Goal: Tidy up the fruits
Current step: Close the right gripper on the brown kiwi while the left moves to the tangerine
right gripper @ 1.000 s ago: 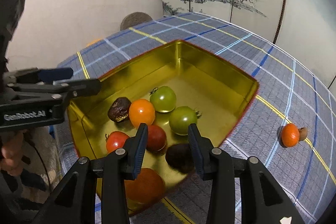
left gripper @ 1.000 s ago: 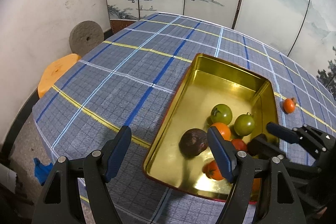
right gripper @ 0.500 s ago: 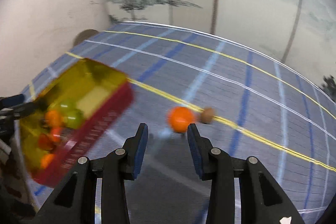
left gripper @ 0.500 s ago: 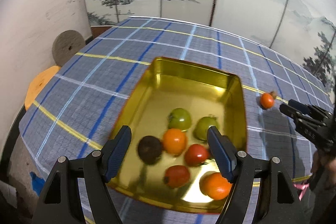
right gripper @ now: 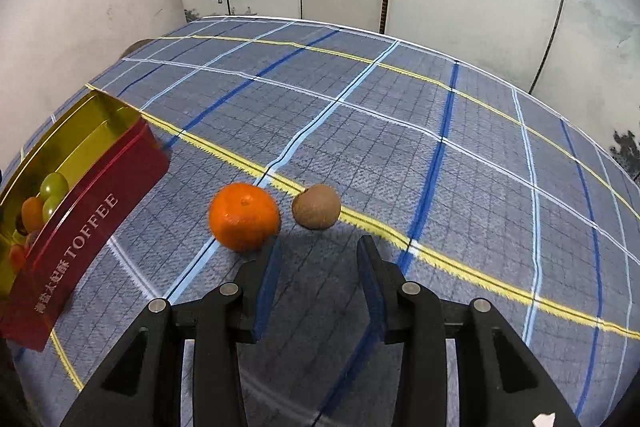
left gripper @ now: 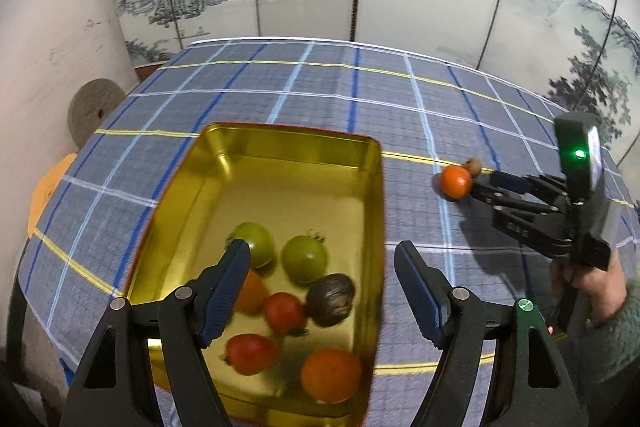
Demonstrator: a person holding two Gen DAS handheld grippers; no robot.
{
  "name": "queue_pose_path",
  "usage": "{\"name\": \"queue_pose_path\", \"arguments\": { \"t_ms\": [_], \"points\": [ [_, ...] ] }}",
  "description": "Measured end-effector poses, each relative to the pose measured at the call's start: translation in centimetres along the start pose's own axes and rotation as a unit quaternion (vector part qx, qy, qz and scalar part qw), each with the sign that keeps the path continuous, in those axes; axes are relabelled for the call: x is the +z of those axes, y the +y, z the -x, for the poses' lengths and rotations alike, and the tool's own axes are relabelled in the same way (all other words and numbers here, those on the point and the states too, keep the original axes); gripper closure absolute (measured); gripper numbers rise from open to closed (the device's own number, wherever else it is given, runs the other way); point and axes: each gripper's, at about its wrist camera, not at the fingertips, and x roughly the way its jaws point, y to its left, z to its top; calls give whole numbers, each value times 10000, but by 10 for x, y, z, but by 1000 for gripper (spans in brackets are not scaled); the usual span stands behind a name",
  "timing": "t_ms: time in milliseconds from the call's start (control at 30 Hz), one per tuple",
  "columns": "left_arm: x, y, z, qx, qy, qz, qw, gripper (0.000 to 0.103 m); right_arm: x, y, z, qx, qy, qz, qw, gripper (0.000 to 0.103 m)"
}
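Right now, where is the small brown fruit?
The small brown fruit lies on the tablecloth outside the tin, just right of the loose orange, ahead of the open right gripper.

The worktop cloth (right gripper: 400, 155) is grey-blue plaid crossed by blue, pale blue, white and yellow lines. The tin (right gripper: 92, 203) is gold inside and red outside with pale "TOFFEE" lettering, holding green, red, orange and dark brown fruits. Beside it lie a bright orange mandarin (right gripper: 244, 215) and a dull brown fruit (right gripper: 316, 206).
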Motion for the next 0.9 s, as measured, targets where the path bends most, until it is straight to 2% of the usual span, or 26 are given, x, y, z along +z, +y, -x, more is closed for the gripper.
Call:
{"name": "queue_pose_path", "arguments": {
  "t_ms": [333, 467, 700, 900],
  "points": [
    [11, -26, -18, -143, 128, -82, 9998, 28, 13, -5, -15, 147, -59, 64, 9999, 66],
    [15, -39, -25, -193, 109, -160, 9996, 28, 14, -6, -16, 175, -30, 70, 9998, 76],
    [20, -61, -38, -295, 120, -283, 9991, 28, 9, -3, -11, 135, -61, 151, 9998, 78],
    [21, -76, -48, -433, 153, -311, 9985, 28, -7, -23, 1, 2, -94, -139, 9999, 78]
  ]
}}
